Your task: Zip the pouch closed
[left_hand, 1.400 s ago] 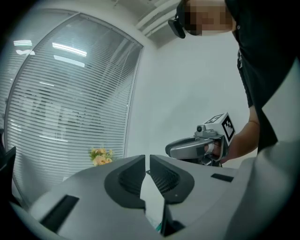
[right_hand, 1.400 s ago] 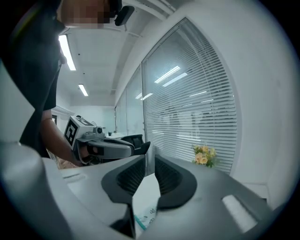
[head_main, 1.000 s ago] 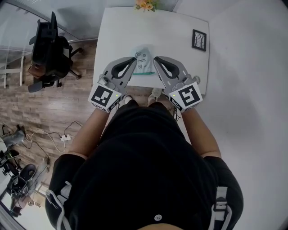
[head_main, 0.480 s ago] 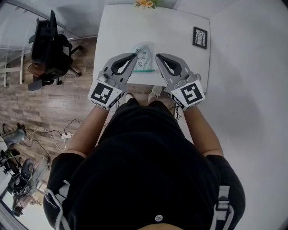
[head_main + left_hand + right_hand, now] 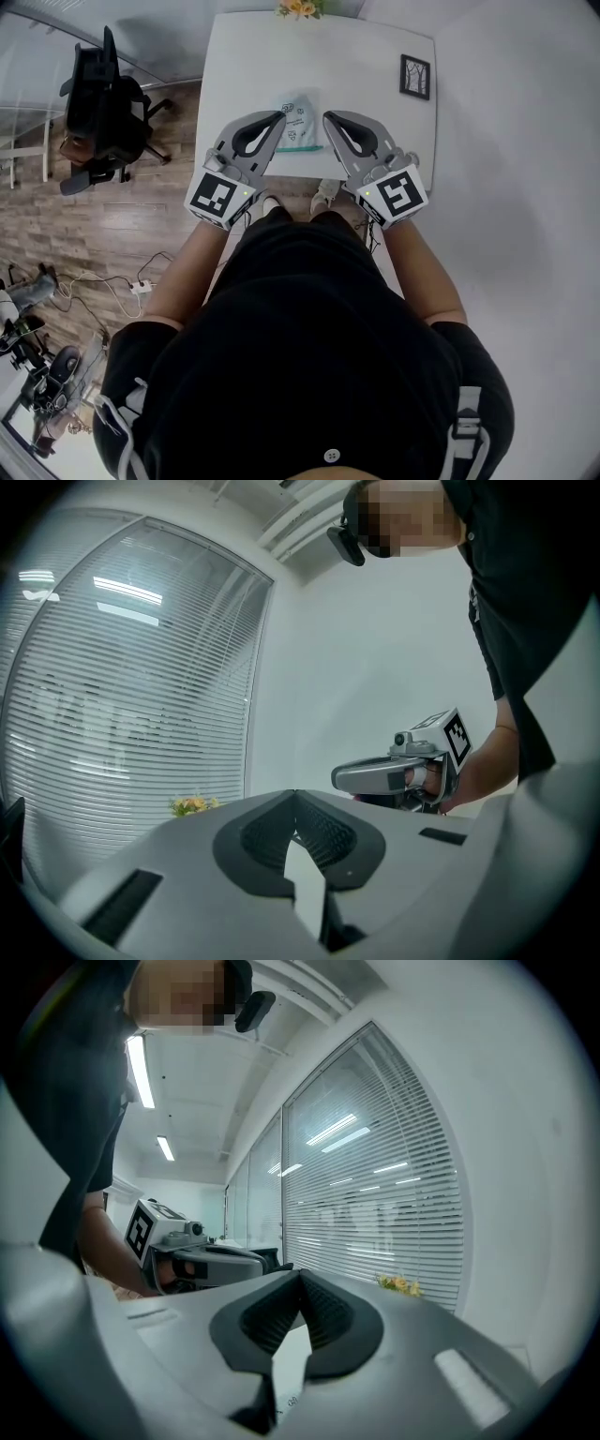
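Head view: we had both grippers out over the near edge of the white rectangular table [image 5: 375, 66]. The left gripper [image 5: 279, 117] had its jaws pressed together with nothing in them. Right gripper [image 5: 327, 116] same: jaws together, empty. The small whitish printed plastic pouch [image 5: 298, 111] lay flat on the table between the two gripper tips. Its green strip [image 5: 300, 147] ran along the edge nearest the gripper handles. The tips sat just beside the pouch's left and right edges; we couldn't tell contact or height from this angle. Past the right gripper's tip and well apart was a small black-framed picture [image 5: 414, 79]. Far ahead of both tips, at the table's far edge, was a bunch of orange-yellow flowers [image 5: 302, 8]. Well off the left gripper's outer side, a black office chair [image 5: 103, 103] stood on the wood-plank floor [image 5: 75, 234].

Left gripper view: black ribbed pads met at the tip, no gap, nothing clamped. White table showed below them. The right gripper was ahead-right, its marker cube at the back. Flowers ahead-left, in front of white slatted window blinds [image 5: 131, 696].

Right gripper view: pads met at the tip, empty. Under them we saw a white surface with a trace of small print, too little to call it the pouch. Left gripper ahead-left, flowers ahead-right, blinds behind.
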`<move>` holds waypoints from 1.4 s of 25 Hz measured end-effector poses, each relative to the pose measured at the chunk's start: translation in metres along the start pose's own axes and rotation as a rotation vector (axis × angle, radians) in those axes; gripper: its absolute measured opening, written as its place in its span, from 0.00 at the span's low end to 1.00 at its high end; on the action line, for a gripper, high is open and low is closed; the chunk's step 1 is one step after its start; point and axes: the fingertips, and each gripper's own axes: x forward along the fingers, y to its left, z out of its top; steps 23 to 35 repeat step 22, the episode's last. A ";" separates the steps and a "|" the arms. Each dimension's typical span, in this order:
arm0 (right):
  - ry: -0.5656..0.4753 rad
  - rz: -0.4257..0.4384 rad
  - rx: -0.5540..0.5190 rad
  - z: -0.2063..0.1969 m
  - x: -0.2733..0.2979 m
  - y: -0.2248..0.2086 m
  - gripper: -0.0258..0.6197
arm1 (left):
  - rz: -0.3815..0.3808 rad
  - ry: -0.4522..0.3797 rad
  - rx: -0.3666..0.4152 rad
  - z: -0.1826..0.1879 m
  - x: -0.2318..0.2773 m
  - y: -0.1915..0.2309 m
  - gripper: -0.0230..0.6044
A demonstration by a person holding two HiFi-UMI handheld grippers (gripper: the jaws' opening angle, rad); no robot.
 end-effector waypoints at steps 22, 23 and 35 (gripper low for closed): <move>-0.007 0.038 0.033 -0.005 0.011 -0.006 0.06 | 0.026 0.028 -0.001 -0.004 0.013 0.010 0.05; -0.007 0.038 0.033 -0.005 0.011 -0.006 0.06 | 0.026 0.028 -0.001 -0.004 0.013 0.010 0.05; -0.007 0.038 0.033 -0.005 0.011 -0.006 0.06 | 0.026 0.028 -0.001 -0.004 0.013 0.010 0.05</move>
